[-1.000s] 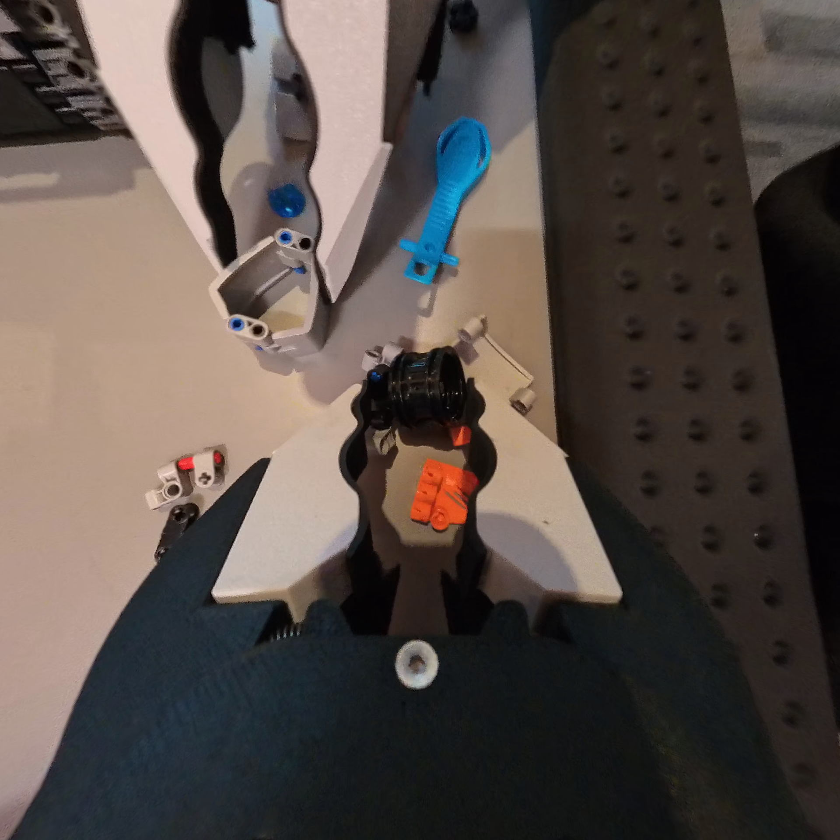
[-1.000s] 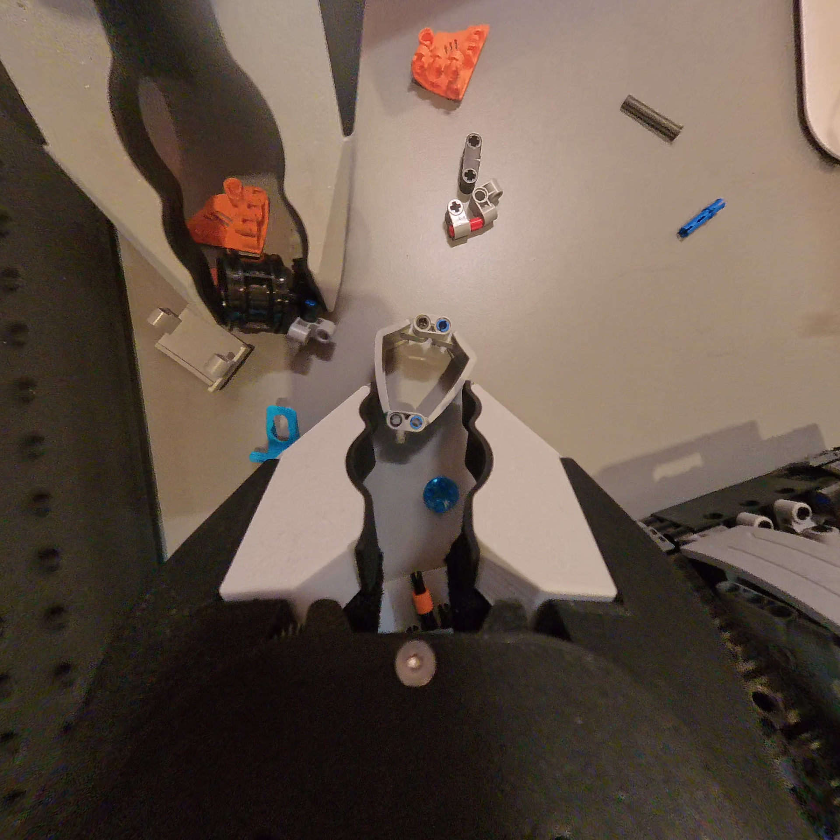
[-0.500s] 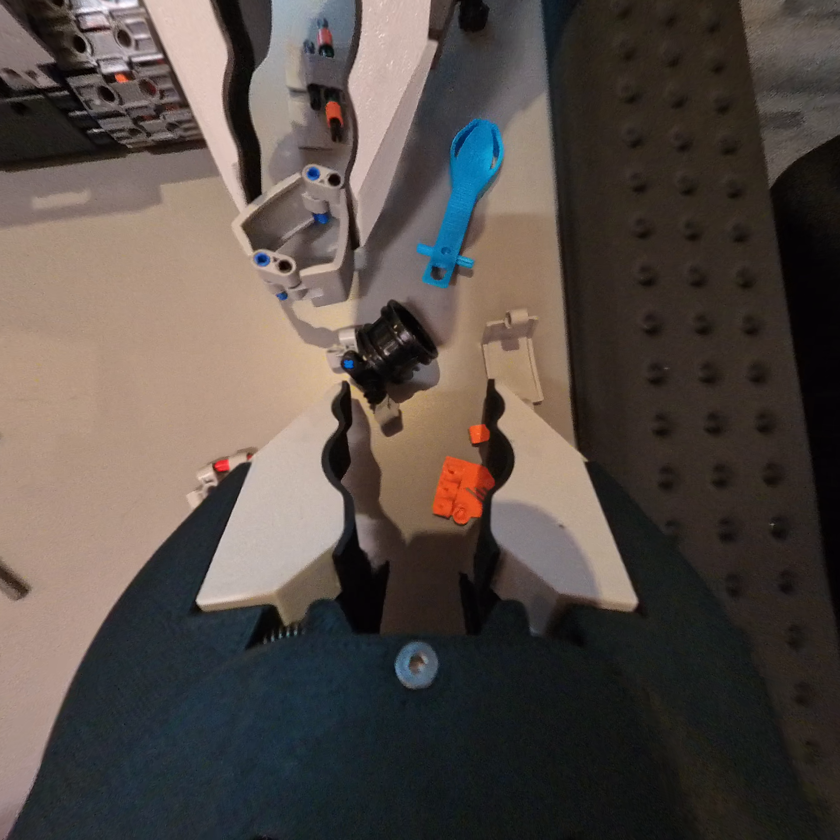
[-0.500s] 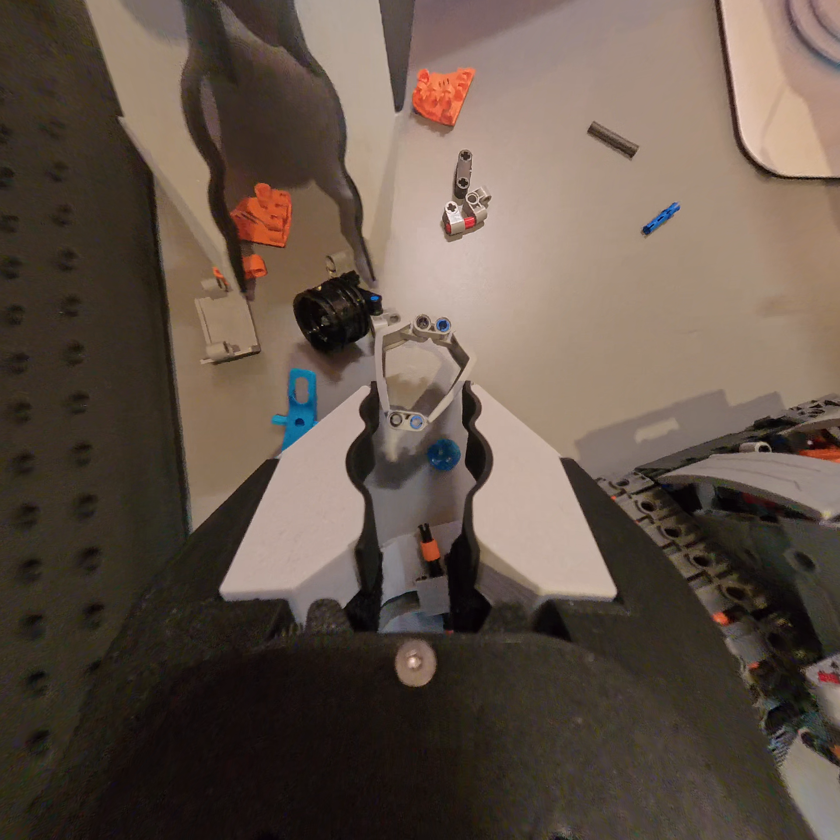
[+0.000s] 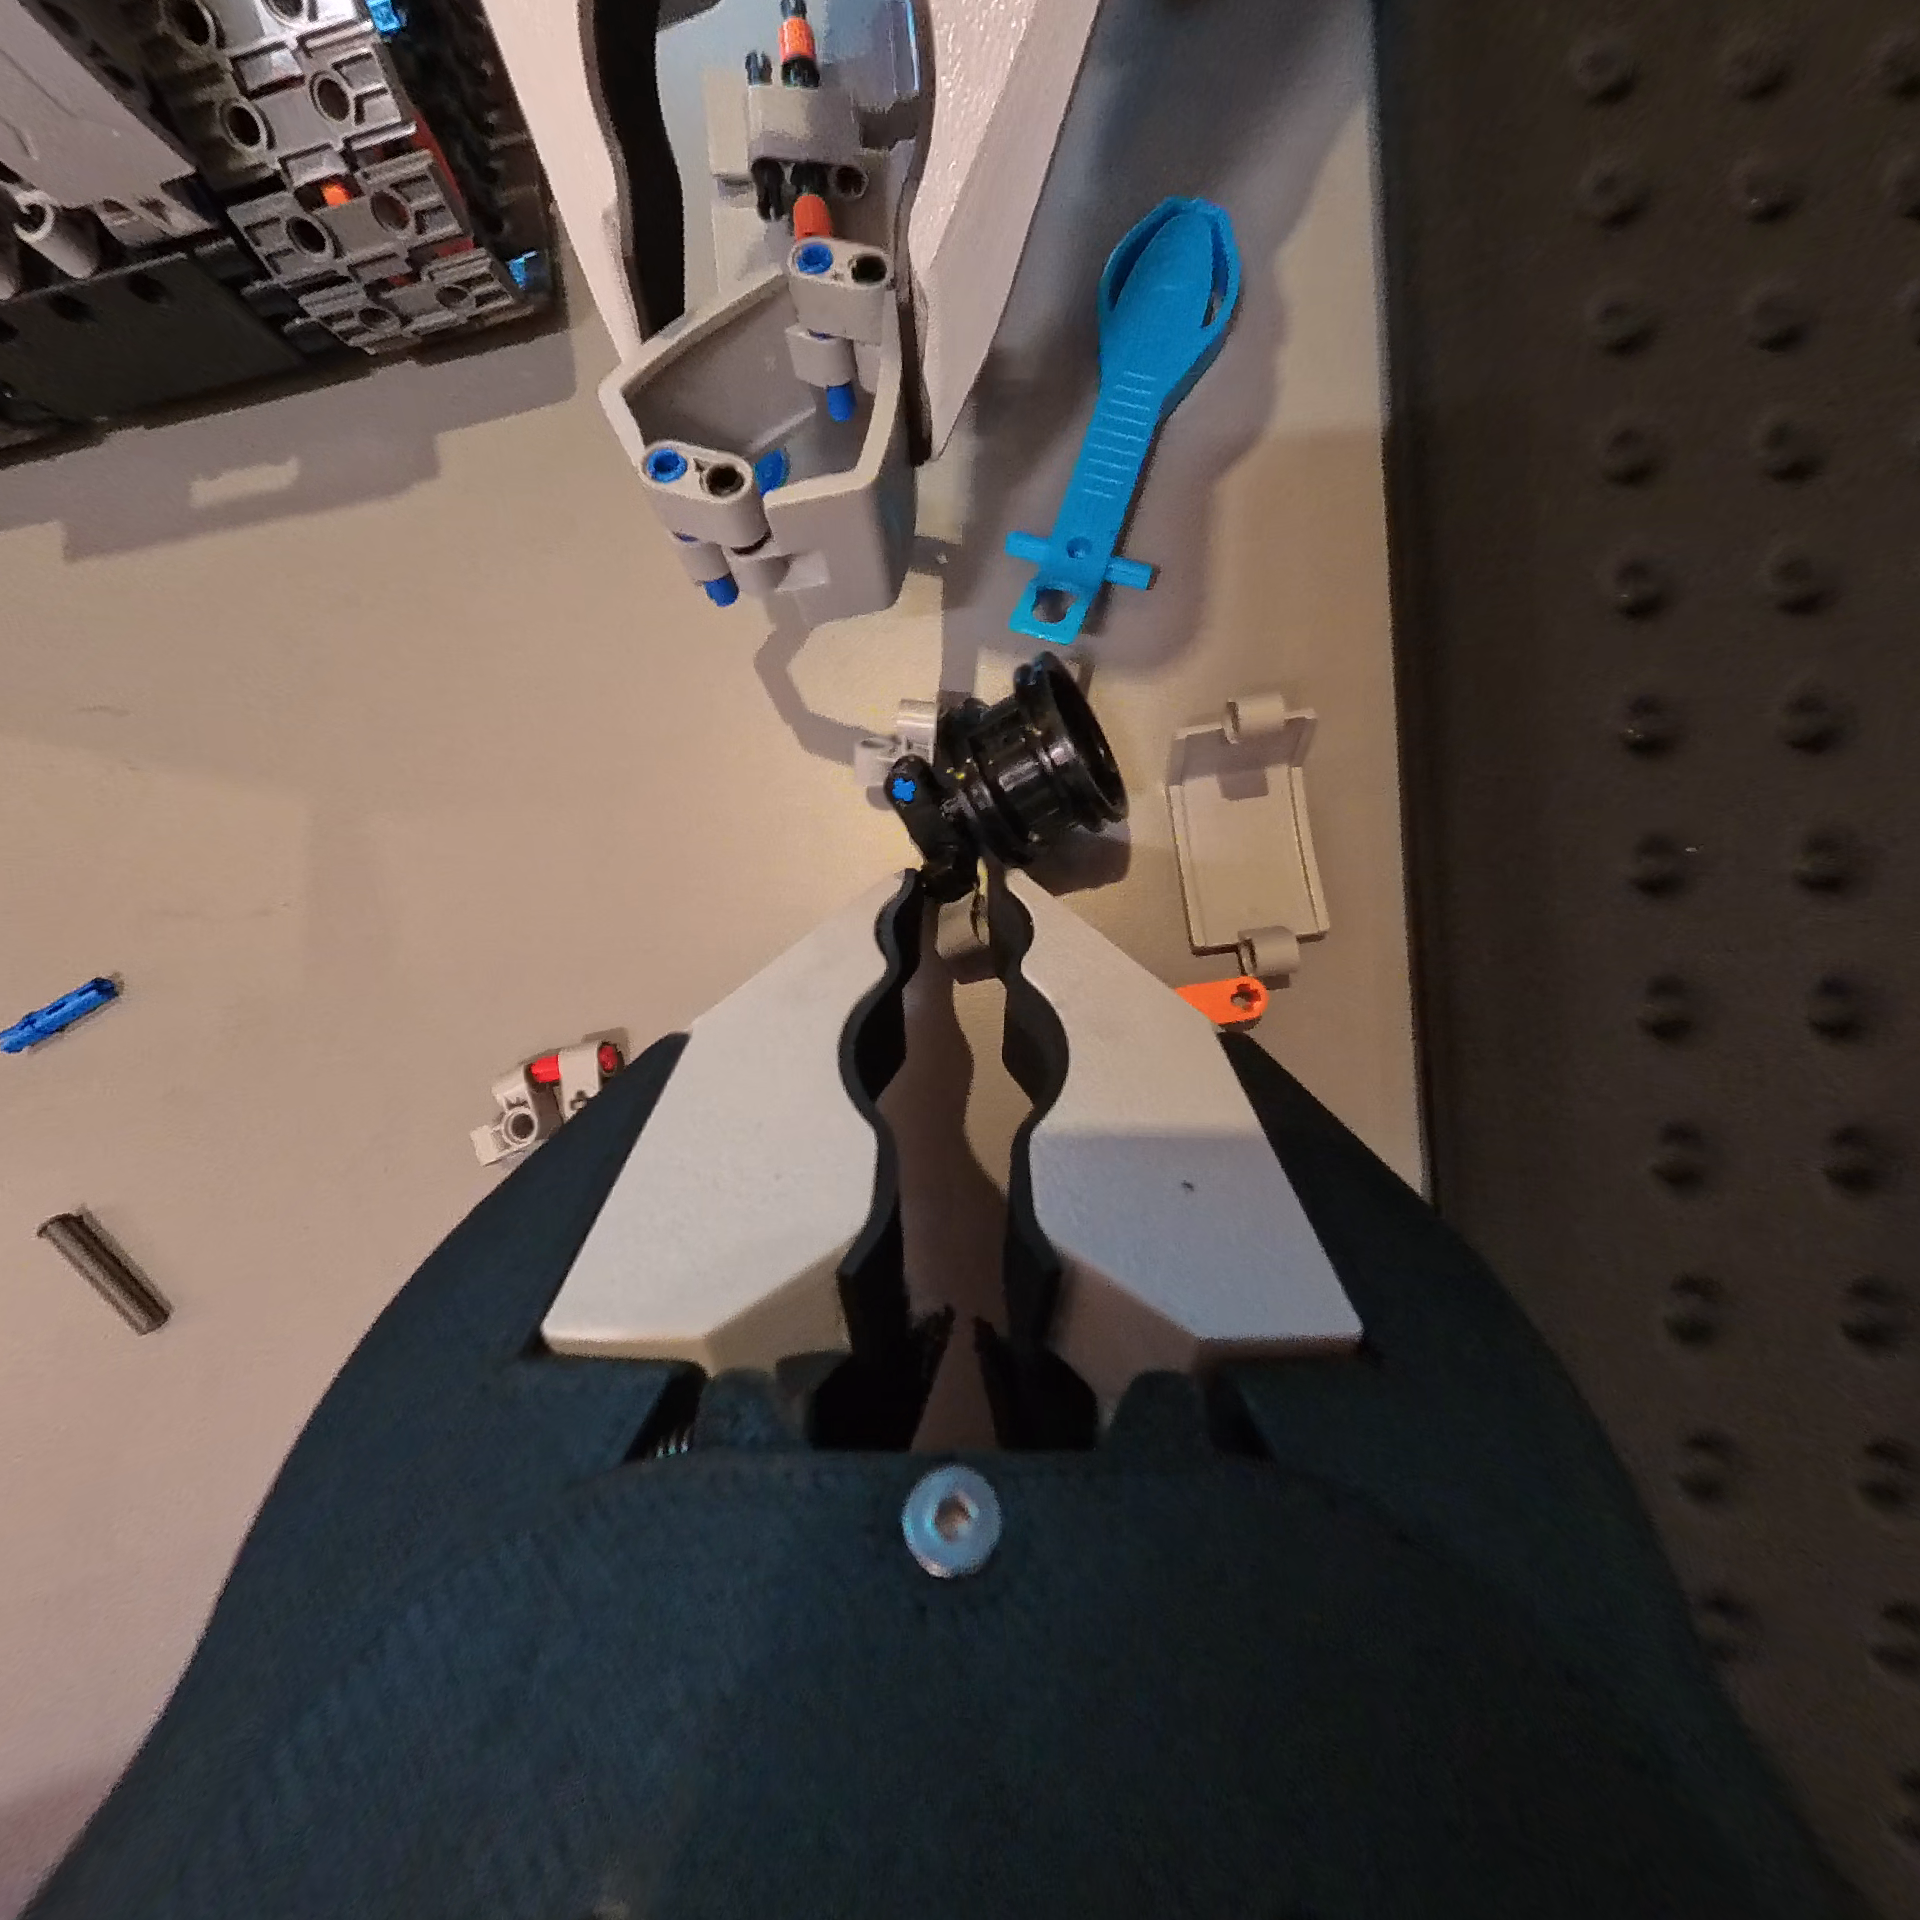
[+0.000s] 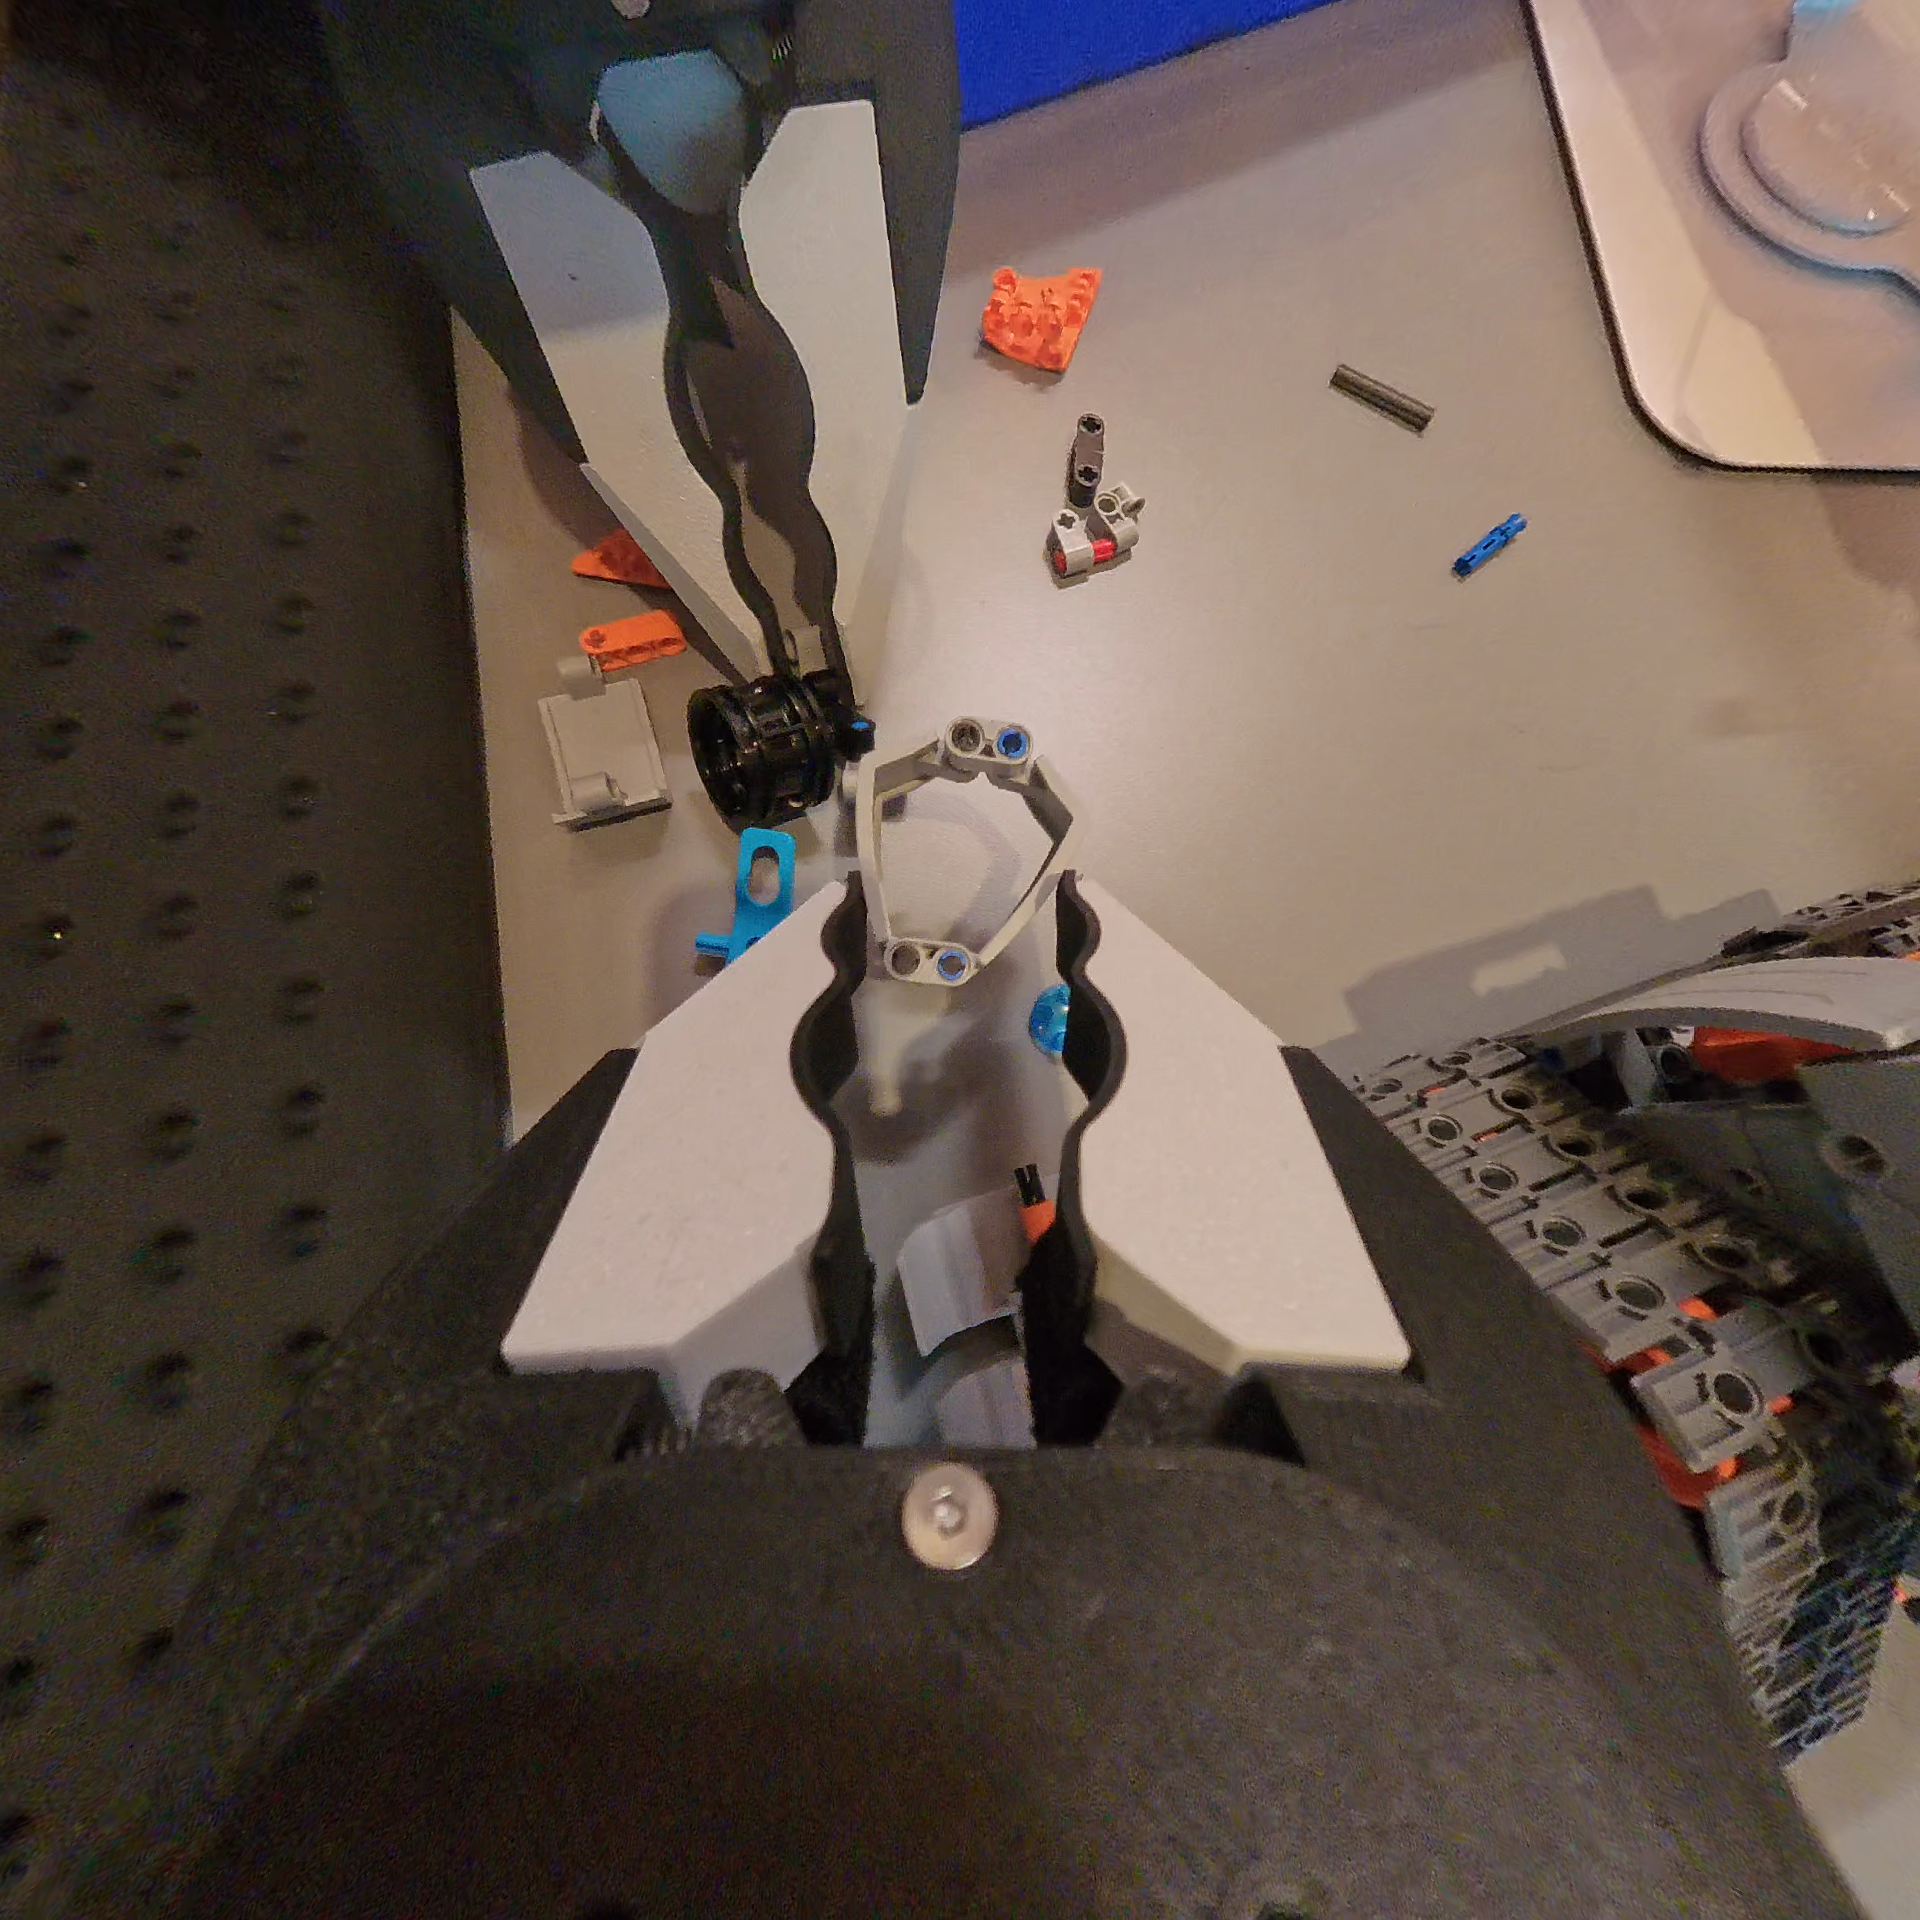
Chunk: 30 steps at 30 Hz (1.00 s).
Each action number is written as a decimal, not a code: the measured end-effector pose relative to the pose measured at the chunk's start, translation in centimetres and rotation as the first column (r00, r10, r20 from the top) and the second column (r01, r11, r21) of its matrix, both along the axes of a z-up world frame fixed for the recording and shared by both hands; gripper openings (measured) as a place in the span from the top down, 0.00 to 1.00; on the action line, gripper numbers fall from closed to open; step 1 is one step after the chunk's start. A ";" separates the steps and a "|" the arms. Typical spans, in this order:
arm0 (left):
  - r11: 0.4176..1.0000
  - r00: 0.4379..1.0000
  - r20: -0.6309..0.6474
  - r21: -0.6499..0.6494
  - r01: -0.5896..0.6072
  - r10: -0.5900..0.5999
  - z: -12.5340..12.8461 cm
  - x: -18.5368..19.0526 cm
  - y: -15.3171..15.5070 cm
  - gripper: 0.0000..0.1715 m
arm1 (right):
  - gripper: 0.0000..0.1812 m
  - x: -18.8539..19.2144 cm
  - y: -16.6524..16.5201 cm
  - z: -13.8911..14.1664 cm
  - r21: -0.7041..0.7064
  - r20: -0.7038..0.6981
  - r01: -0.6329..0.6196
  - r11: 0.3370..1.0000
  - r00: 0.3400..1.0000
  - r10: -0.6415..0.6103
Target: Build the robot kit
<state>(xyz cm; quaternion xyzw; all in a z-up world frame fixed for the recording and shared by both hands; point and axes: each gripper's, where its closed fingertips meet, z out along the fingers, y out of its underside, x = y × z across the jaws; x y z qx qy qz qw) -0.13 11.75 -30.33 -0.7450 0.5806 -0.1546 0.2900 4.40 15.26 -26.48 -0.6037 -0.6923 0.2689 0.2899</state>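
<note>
Black and ribbed, the wheel hub (image 5: 1023, 767) lies on the beige table (image 5: 312, 831), with the small connector stub at its 7 o'clock end pinched between the nearly closed fingers of the left gripper (image 5: 951, 894). At 12 o'clock, the right gripper (image 6: 961, 914) has its fingers clamped on a grey angular frame piece (image 6: 961, 831) with blue pins. A blue brick separator (image 5: 1138, 416) lies at 1 o'clock and a grey curved panel (image 5: 1247, 831) at 3 o'clock of the hub.
</note>
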 end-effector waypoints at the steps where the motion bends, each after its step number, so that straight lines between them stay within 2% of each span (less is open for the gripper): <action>1: 1.000 1.000 0.001 0.005 -0.002 0.002 0.0 0.0 0.0 0.95 | 0.81 0.0 -0.1 0.1 0.002 -0.005 -0.001 1.000 1.000 0.001; 6: 0.996 0.996 0.039 -0.019 -0.082 0.083 0.4 -0.1 0.8 0.97 | 0.81 -0.1 -0.6 0.8 0.035 -0.051 -0.007 0.999 0.999 0.009; 10: 0.974 0.968 0.173 -0.169 -0.151 0.180 1.4 0.5 1.3 0.97 | 0.81 -0.8 -1.7 1.7 0.106 -0.103 -0.042 0.994 0.993 0.053; 13: 0.932 0.929 0.259 -0.316 -0.178 0.266 2.0 1.0 1.6 0.97 | 0.81 -1.5 -2.1 2.1 0.171 -0.126 -0.046 0.984 0.990 0.068; 16: 0.897 0.879 0.330 -0.392 -0.205 0.345 2.7 1.0 2.6 0.96 | 0.81 -1.8 -2.1 2.3 0.230 -0.132 -0.038 0.973 0.989 0.069; 23: 0.862 0.804 0.433 -0.473 -0.181 0.407 4.0 1.4 3.1 0.97 | 0.82 -1.8 -1.4 2.9 0.286 -0.168 0.017 0.958 0.985 0.032; 30: 0.827 0.735 0.501 -0.543 -0.142 0.456 5.0 1.9 3.5 0.97 | 0.82 -1.8 -0.3 3.2 0.473 -0.167 0.070 0.879 0.986 0.011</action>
